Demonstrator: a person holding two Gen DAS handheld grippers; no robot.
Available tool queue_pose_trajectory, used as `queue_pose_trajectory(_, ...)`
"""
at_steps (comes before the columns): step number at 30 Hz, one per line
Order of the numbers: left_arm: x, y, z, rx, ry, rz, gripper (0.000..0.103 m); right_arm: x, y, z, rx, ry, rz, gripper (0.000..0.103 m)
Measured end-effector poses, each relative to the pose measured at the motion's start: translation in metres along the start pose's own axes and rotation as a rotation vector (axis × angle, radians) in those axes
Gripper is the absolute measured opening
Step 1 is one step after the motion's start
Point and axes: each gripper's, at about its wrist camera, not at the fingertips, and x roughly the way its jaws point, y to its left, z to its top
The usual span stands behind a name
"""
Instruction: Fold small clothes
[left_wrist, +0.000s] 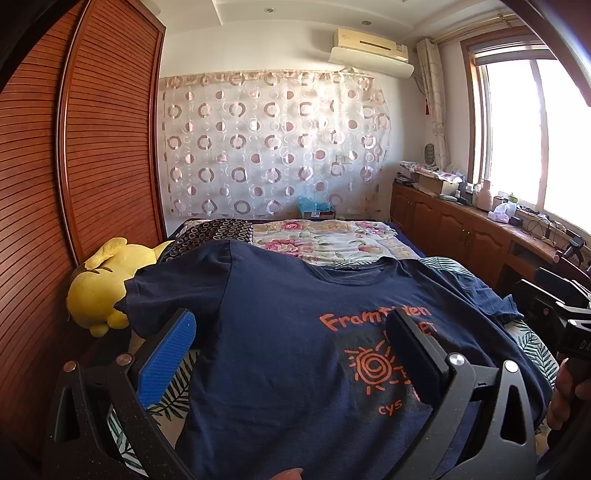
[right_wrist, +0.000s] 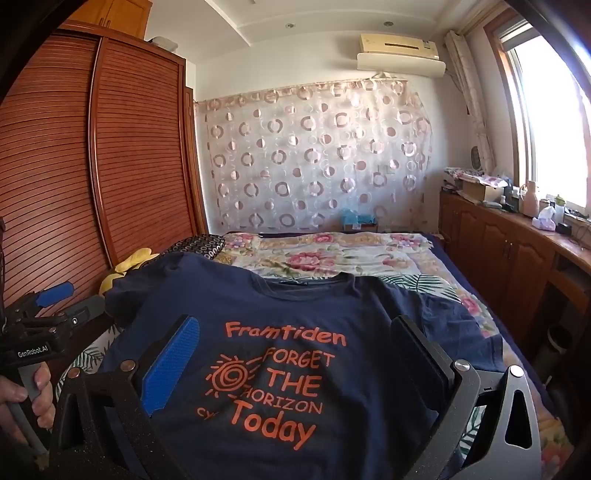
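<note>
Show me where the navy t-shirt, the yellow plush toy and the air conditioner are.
navy t-shirt (right_wrist: 295, 302): right wrist view, on the chest above the orange print.
yellow plush toy (left_wrist: 96, 288): left wrist view, on its body.
air conditioner (left_wrist: 369, 46): left wrist view, on its front panel.

1. T-shirt (right_wrist: 303, 332): navy blue, printed in orange lettering with an orange spiral sun.
2. Plush toy (left_wrist: 99, 284): bright yellow with a dark brown patch.
3. Bedspread (left_wrist: 332, 240): cream, scattered with pink roses and green leaves.
4. Sheet (left_wrist: 170, 398) beneath the shirt: white with green palm fronds.
5. Pillow (left_wrist: 214, 230): black, dotted with small pale rings.
6. Curtain (right_wrist: 317, 158): sheer white, patterned in mauve circles and rings.
7. Wardrobe (right_wrist: 129, 147): reddish-brown, horizontally slatted.
8. Air conditioner (left_wrist: 373, 46): cream with a beige panel.
9. Left gripper (left_wrist: 291, 350): black frame, one blue ribbed pad, one black.
10. Right gripper (right_wrist: 295, 358): same black and blue.
11. Cabinets (right_wrist: 498, 251): warm brown wood.
</note>
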Motion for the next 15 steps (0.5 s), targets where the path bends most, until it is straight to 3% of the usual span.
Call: queue_pose_trajectory(15,-0.0004,-0.0005,-0.0001,0.004,-0.004,0.002,0.103,0.0011,0.0003,-0.0017,-0.001,0.0,-0.002,0.103)
